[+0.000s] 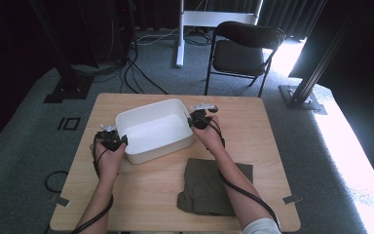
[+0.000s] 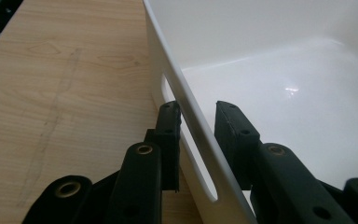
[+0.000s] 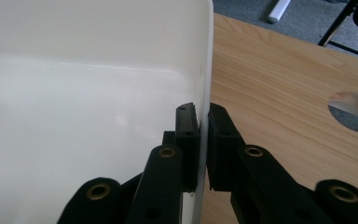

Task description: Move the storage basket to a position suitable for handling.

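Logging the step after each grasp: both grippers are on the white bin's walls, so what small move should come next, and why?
Probably a short, level lift of the white bin. The left gripper clamps the wall by its handle slot and the right gripper pinches the opposite wall, so both ends look secured. The folded olive garment lies nearer the person, perhaps where the bin goes.

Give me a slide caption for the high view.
Both tools clamp opposite walls of the white bin on the table.
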The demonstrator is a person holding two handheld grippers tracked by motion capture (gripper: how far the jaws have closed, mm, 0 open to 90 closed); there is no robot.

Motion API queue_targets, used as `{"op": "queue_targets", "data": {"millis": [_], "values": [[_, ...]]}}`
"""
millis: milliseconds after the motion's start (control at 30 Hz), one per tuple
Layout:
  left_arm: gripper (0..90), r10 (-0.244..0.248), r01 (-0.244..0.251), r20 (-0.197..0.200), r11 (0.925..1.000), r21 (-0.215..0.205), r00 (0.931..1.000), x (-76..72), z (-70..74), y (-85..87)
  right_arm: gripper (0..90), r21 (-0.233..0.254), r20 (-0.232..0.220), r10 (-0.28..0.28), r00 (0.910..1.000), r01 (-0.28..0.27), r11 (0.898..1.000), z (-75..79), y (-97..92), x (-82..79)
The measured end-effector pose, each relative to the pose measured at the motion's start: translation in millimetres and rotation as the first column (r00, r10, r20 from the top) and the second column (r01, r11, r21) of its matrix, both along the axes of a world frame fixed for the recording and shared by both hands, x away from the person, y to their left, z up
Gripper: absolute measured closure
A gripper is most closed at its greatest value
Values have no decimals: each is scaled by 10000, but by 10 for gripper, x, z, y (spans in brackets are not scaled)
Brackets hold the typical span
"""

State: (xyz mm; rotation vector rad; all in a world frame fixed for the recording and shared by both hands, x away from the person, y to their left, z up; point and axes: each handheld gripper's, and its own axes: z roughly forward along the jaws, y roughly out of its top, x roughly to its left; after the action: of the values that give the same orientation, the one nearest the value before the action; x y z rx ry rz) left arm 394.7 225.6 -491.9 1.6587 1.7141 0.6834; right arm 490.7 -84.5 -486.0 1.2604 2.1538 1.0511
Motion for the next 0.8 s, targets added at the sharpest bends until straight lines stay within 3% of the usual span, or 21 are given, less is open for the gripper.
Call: {"op": "queue_targets", "data": {"millis": [233, 333, 800], "values": [[733, -311, 311, -28, 9995, 9, 9995, 76, 2, -137, 846, -22, -106, -245, 9996, 245, 9997, 9, -166, -26], [734, -358, 359, 31, 9990, -251, 9994, 107, -5, -184, 846, 5, -138, -383, 9992, 383, 9993, 8, -243, -37], [735, -1151, 1151, -10, 9933, -102, 9933, 264, -2, -478, 843, 93, -220, -997, 9948, 999, 9950, 6, -592, -96]]}}
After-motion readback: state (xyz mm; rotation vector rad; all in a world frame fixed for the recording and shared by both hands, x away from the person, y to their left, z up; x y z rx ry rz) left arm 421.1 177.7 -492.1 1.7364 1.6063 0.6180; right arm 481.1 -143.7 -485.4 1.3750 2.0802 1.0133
